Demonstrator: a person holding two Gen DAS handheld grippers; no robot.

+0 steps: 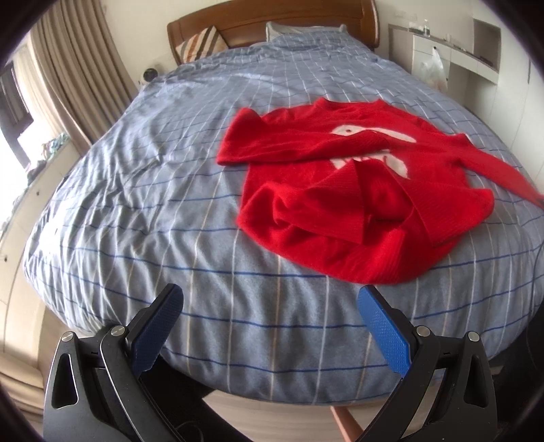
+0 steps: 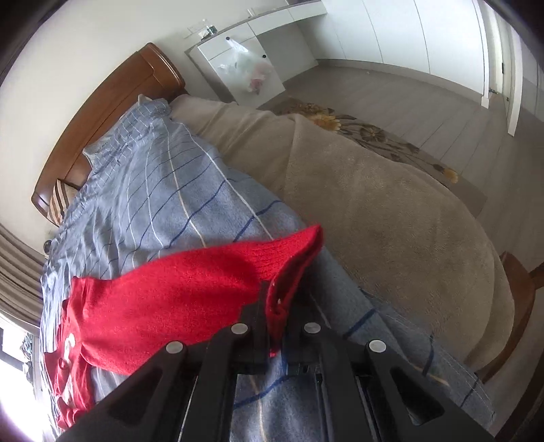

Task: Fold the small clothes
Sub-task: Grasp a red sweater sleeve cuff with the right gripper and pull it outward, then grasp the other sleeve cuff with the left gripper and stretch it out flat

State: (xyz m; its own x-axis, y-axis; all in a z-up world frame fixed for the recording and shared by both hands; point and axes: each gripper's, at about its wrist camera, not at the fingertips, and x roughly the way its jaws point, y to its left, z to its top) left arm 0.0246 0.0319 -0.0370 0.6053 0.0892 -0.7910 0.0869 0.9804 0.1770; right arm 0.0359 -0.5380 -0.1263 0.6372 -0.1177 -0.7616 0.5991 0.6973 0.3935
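A small red sweater with a white figure on its chest lies crumpled on the blue checked bedcover, right of the middle. One sleeve reaches out to the right edge of the left wrist view. My left gripper hovers open above the near edge of the bed, short of the sweater, with nothing between its blue pads. In the right wrist view my right gripper is shut on the ribbed cuff of the red sleeve, which drapes over its fingers. The rest of the sweater stretches away to the left.
A wooden headboard and pillows stand at the far end of the bed. A beige blanket covers the bed's right side. White cabinets with a plastic bag, a floral rug and curtains surround the bed.
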